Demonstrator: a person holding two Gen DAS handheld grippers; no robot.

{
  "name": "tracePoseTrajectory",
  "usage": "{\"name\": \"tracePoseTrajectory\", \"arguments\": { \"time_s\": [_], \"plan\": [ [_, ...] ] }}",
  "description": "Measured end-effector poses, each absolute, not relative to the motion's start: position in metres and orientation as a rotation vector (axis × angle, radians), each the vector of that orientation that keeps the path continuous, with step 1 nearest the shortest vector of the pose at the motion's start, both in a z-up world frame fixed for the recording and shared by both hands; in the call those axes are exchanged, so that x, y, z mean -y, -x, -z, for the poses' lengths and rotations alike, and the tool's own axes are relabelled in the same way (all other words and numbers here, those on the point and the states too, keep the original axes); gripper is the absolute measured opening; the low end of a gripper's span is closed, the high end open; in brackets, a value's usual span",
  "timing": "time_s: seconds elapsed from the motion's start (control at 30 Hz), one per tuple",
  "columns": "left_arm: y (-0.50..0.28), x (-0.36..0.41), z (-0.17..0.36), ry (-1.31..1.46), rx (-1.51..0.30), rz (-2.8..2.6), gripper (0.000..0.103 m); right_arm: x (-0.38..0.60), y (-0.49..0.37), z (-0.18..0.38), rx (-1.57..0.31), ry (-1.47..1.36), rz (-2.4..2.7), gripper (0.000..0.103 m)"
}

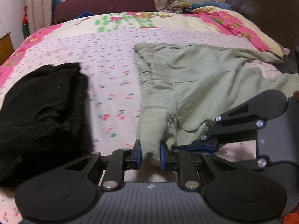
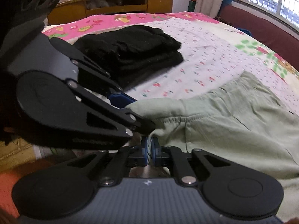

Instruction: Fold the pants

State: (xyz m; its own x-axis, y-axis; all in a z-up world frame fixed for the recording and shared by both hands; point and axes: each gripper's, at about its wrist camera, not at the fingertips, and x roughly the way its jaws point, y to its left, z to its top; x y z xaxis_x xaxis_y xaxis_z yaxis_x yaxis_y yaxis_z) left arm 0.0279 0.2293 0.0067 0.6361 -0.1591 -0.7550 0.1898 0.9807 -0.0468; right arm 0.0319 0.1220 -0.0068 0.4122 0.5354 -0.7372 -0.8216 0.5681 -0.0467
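Pale green pants (image 1: 196, 78) lie spread across the bed, with the legs running to the far right. My left gripper (image 1: 151, 154) is shut on a bunched fold of the waistband at the near edge. My right gripper (image 2: 149, 150) is shut on the waistband edge of the same pants (image 2: 233, 112), close beside the left one. The right gripper shows in the left wrist view (image 1: 194, 146) just right of my left fingers. The left gripper shows in the right wrist view (image 2: 130, 110), crossing in front from the left.
A folded stack of black clothes (image 1: 41, 108) sits on the bed to the left; it also shows in the right wrist view (image 2: 134, 54). The floral bedsheet (image 1: 112, 71) covers the bed. A pink pillow (image 1: 243, 26) lies far right. A wooden desk (image 2: 112, 5) stands beyond the bed.
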Motion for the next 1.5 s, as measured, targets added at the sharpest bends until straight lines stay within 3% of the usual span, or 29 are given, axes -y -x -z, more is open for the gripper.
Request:
{"name": "tracePoseTrajectory", "arguments": {
  "time_s": [0.17,0.23,0.3,0.7,0.93,1.17,1.2,1.23,1.5],
  "plan": [
    [-0.027,-0.225,-0.007,-0.014,-0.861,0.182,0.037,-0.096,-0.034,-0.001,-0.791,0.321,-0.843,0.016],
    [-0.024,-0.213,-0.014,-0.072,-0.845,0.172,0.038,-0.064,-0.036,-0.014,-0.791,0.236,-0.808,0.034],
    [-0.022,-0.202,-0.021,-0.117,-0.832,0.167,0.038,-0.023,-0.036,-0.026,-0.779,0.166,-0.746,0.041],
    [-0.035,-0.085,-0.046,-0.207,-0.762,0.34,0.038,0.32,-0.036,-0.017,-0.818,-0.329,0.132,0.043],
    [-0.054,0.015,-0.03,-0.228,-0.831,0.529,0.039,0.426,-0.026,0.002,-0.741,-0.66,0.378,0.043],
    [-0.057,0.073,-0.024,-0.28,-0.852,0.632,0.039,0.457,-0.045,0.021,-0.61,-0.838,0.377,0.044],
    [-0.057,0.077,-0.025,-0.288,-0.851,0.634,0.039,0.463,-0.049,0.027,-0.601,-0.871,0.364,0.028],
    [-0.058,0.079,-0.026,-0.296,-0.848,0.634,0.039,0.467,-0.052,0.028,-0.606,-0.909,0.346,0.005],
    [-0.053,0.081,-0.034,-0.297,-0.813,0.637,0.039,0.483,-0.018,-0.035,-0.44,-0.774,0.297,0.003]
  ]
}}
